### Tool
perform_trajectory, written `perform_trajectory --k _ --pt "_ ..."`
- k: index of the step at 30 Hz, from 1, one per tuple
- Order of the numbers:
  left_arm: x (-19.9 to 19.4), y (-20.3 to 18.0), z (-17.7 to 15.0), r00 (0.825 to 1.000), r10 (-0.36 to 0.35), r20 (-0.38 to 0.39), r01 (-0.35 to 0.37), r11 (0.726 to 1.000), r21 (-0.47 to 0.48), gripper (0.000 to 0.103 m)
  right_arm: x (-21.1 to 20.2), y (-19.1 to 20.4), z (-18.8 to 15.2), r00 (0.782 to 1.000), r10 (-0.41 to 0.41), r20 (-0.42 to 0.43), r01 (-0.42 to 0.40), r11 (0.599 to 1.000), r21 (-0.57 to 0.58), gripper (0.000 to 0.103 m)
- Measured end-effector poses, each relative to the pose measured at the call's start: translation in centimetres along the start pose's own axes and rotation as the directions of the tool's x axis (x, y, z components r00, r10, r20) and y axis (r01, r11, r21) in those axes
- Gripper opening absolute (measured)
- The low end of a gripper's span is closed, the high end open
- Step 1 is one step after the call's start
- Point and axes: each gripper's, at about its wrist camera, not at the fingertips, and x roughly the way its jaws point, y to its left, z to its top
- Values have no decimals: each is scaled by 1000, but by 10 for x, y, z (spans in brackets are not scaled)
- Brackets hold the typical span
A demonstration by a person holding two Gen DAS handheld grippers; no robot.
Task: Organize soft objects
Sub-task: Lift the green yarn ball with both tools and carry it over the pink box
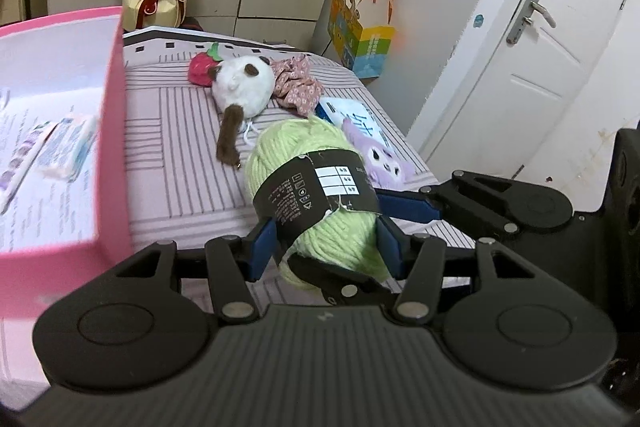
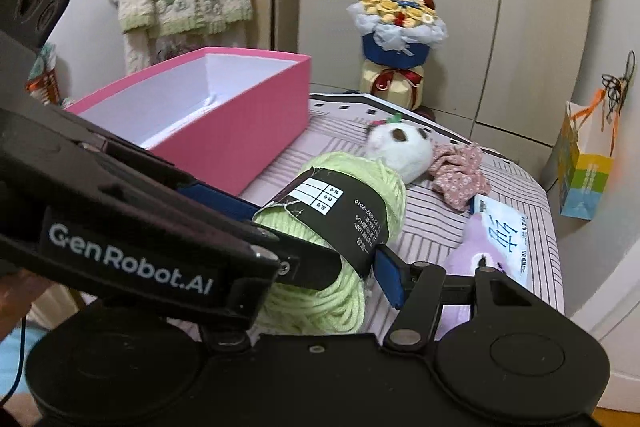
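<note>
A light green yarn ball (image 1: 336, 243) with a black paper band hangs above the striped cover (image 1: 180, 167). My left gripper (image 1: 326, 247) is shut on it, a blue pad pressing each side. My right gripper (image 2: 332, 279) grips the same yarn ball (image 2: 356, 179) from the other side; its right pad touches the band and the left gripper's body hides its left pad. The right gripper's blue finger (image 1: 408, 207) reaches in from the right in the left wrist view. An open pink box (image 2: 240, 131) stands left of the yarn.
On the cover lie a panda plush (image 1: 244, 83), a strawberry plush (image 1: 200, 69), a floral fabric piece (image 1: 298, 83), a purple plush (image 1: 384, 159) and a white card (image 2: 504, 243). Tissue packs (image 1: 66, 147) lie in the box. A bouquet (image 2: 396, 39) and a gift bag (image 2: 580, 179) stand behind.
</note>
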Motion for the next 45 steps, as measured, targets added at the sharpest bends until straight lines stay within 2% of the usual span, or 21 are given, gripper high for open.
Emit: perform_trajectory --k 4,11,17,22,27,33,36,41,45 --pt "-29 1 -7 1000 4 17 -4 1000 1 53 -18 21 5 1000 20 17 -19 999 -41 66" --pt "-80 13 -10 995 38 94 -39 999 8 53 -35 56 29 995 60 82 -51 993 -107 66" --pt "-115 45 -1 986 62 158 -63 998 -3 53 -25 75 65 984 134 117 -122 986 -110 67" --pt "-131 81 11 976 88 199 -82 996 -35 54 -2 91 91 970 194 148 -177 977 -120 67" --pt "-127 119 33 966 144 215 -129 988 -80 54 41 102 119 957 239 164 -223 968 -112 67" --pt "-97 169 67 965 194 179 -166 973 -160 54 105 101 155 956 274 103 -263 959 -109 67" --pt "-80 189 79 955 238 178 -203 960 -193 52 138 95 168 951 298 84 -289 952 -103 67" --pt "-56 219 89 968 216 127 -182 954 -239 53 173 96 177 956 292 15 -288 950 -117 67" --pt "-45 235 88 973 204 108 -165 942 -291 53 192 95 185 953 294 -72 -299 952 -68 73"
